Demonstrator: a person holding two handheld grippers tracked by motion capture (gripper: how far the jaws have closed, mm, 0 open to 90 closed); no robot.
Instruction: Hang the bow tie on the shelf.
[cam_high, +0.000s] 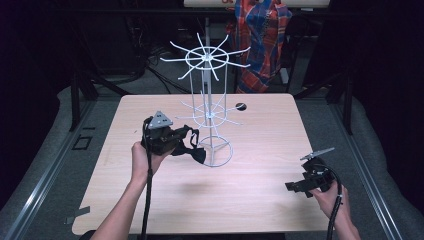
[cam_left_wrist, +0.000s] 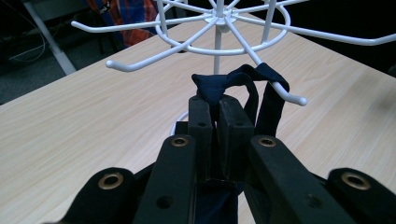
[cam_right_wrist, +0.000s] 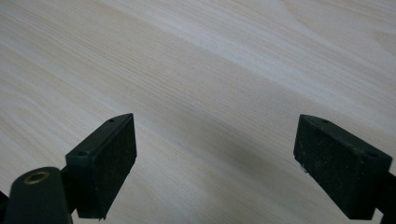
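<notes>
Your left claw (cam_high: 176, 136) is clamped on a dark bow tie (cam_left_wrist: 219, 86), with the knot pinched between the two pads and poking out above them. In the left gripper view the tie's strap (cam_left_wrist: 261, 74) loops up and over one arm of the white wire rack (cam_high: 209, 95), near that arm's rounded tip, so the strap rests on the lower ring of arms while the knot sits in your grip just beside it. From the high view the tie (cam_high: 192, 147) hangs off the front of the left claw, dangling beside the rack's round base and above the tabletop (cam_high: 260, 150).

The rack stands upright near the middle of the tabletop, with one ring of arms high up and another lower down.

Your right claw (cam_high: 295, 186) is well apart from all this, near the right front corner of the tabletop. Its pads (cam_right_wrist: 105, 161) stand wide apart with bare wood between them.
</notes>
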